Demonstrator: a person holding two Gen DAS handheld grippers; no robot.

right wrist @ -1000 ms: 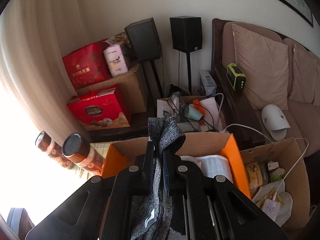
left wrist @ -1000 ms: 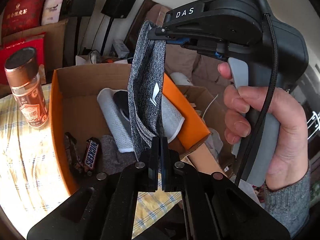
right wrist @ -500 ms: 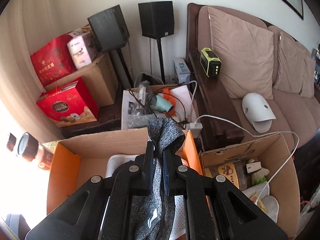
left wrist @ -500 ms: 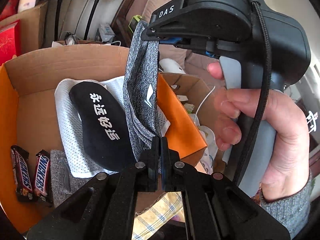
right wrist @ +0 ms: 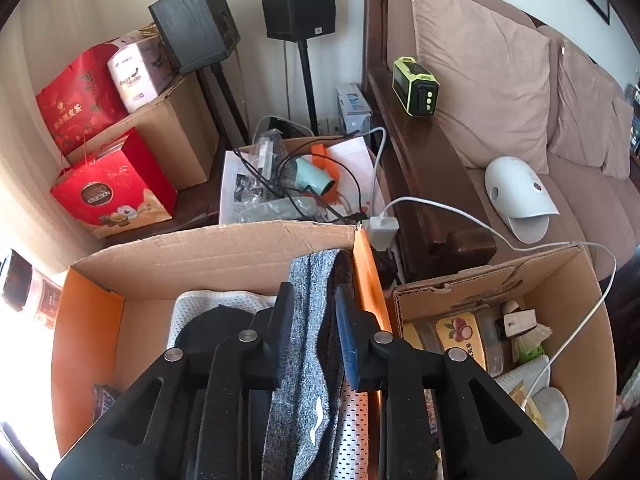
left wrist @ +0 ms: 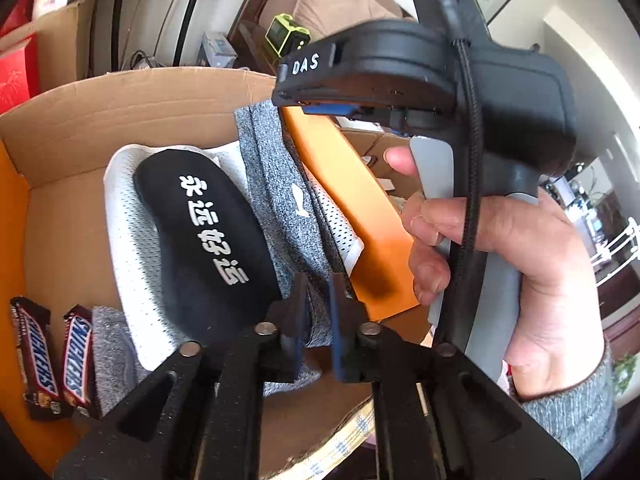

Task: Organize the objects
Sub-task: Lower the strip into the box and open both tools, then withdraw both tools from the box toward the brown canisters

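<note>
A grey sock (left wrist: 280,208) with a small white logo lies slack in the orange cardboard box (left wrist: 120,112), resting on a white mesh cloth (left wrist: 128,220) beside a black sock (left wrist: 208,240) printed with white characters. My left gripper (left wrist: 319,304) straddles the sock's near end; its jaws are opening and the pads stand off the fabric. My right gripper (left wrist: 292,96), held by a hand (left wrist: 500,260), hovers just above the sock's far end. In the right wrist view the grey sock (right wrist: 312,320) hangs loosely between the right gripper's (right wrist: 316,316) opening jaws, over the box (right wrist: 220,256).
Two Snickers bars (left wrist: 36,356) and another grey sock (left wrist: 112,356) lie in the box's left corner. A second open carton (right wrist: 560,272) with a jar stands to the right, crossed by a white charger cable (right wrist: 480,224). A sofa (right wrist: 480,80) and a bottle (right wrist: 28,292) flank the box.
Both grippers came down over the box with the grey sock stretched between them. Both sets of jaws have now parted, and the sock has sagged onto the things in the box.
</note>
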